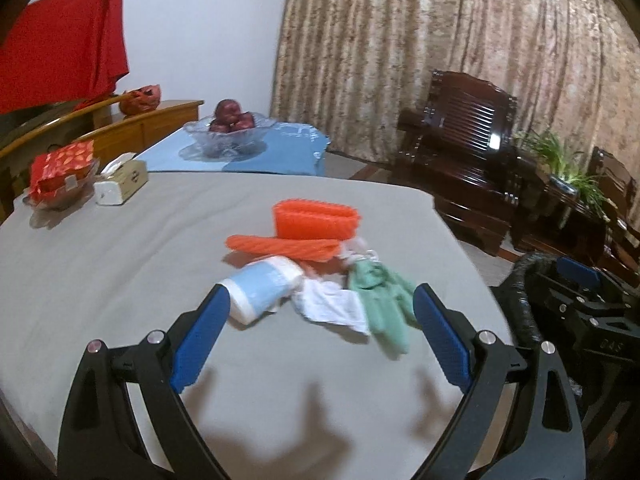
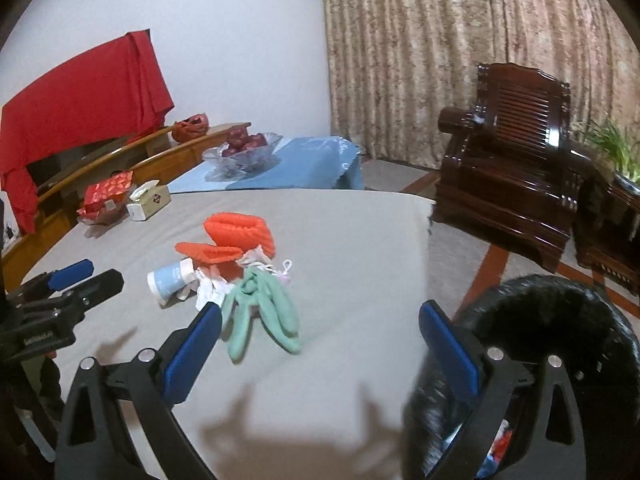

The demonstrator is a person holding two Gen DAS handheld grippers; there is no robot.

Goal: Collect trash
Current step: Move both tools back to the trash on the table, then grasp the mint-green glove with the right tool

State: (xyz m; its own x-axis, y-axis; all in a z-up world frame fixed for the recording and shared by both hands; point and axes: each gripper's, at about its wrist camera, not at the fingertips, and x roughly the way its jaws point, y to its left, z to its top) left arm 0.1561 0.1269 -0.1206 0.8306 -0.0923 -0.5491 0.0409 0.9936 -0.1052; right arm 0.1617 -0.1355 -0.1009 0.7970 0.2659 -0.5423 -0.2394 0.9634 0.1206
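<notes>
Both the left gripper (image 1: 320, 320) and right gripper (image 2: 320, 344) hover spread and empty; grabbing the tangled green scrap (image 1: 382, 300) could drag the paper cup (image 1: 260, 292) (light, tippable) off the worktop (image 1: 120, 280).

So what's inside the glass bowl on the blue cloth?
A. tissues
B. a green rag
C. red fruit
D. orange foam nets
C: the clear glass bowl on the blue cloth holds dark red round fruit.
</notes>
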